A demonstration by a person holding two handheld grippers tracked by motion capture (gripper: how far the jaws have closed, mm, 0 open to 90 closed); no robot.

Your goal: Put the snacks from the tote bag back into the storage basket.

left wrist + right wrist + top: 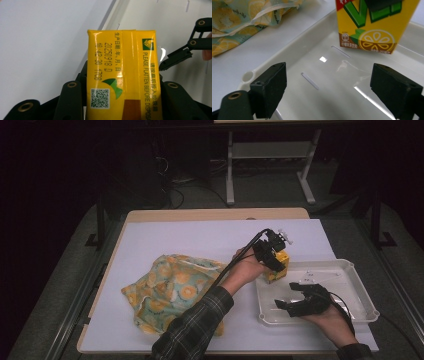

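A yellow drink carton (279,266) hangs just above the far left corner of a white tray (361,287), with my left gripper (272,256) shut on it. In the left gripper view the carton (125,75) stands between the two black jaws, its printed back facing the camera. My right gripper (289,295) lies low inside the tray near its front left, open, with nothing between its fingers. In the right gripper view the carton (374,22) hovers ahead of the open gripper (329,92), above the tray floor (332,75).
A lemon-print cloth bag (170,290) lies crumpled on the white table cover left of the tray, its edge (237,20) close to the tray rim. The person's left forearm in a plaid sleeve (195,325) crosses over the bag.
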